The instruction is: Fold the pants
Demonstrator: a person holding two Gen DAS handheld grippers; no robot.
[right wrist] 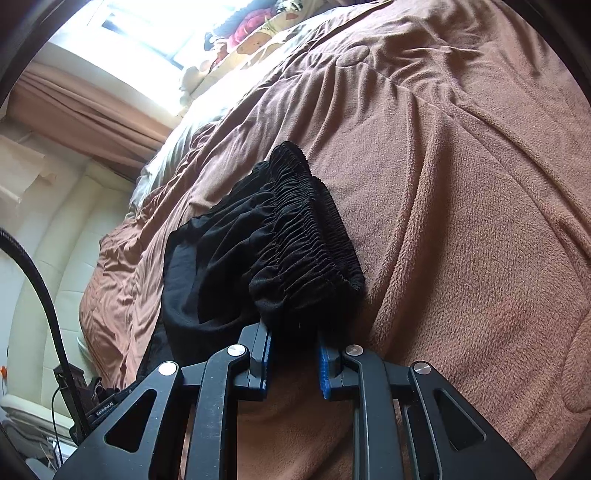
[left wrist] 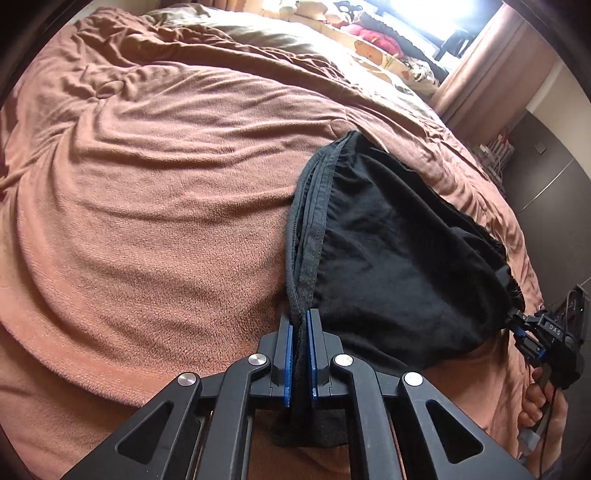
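Note:
Black pants [left wrist: 388,251] lie folded on the brown fleece blanket, stretched between my two grippers. My left gripper [left wrist: 301,325] is shut on the hemmed leg end, with cloth hanging below the blue pads. In the left wrist view my right gripper [left wrist: 517,319] grips the gathered waistband at the far right. In the right wrist view my right gripper [right wrist: 294,345] is shut on the black elastic waistband [right wrist: 314,229], which bunches between the pads. The pants [right wrist: 207,280] sag to the left.
The brown blanket [left wrist: 166,206] covers the wide bed [right wrist: 461,221]. Pillows and a red cloth [left wrist: 376,35] lie by the bright window. A curtain [left wrist: 491,70] hangs at the far side. A cream padded bed frame [right wrist: 40,280] and a black cable [right wrist: 40,288] are on the left.

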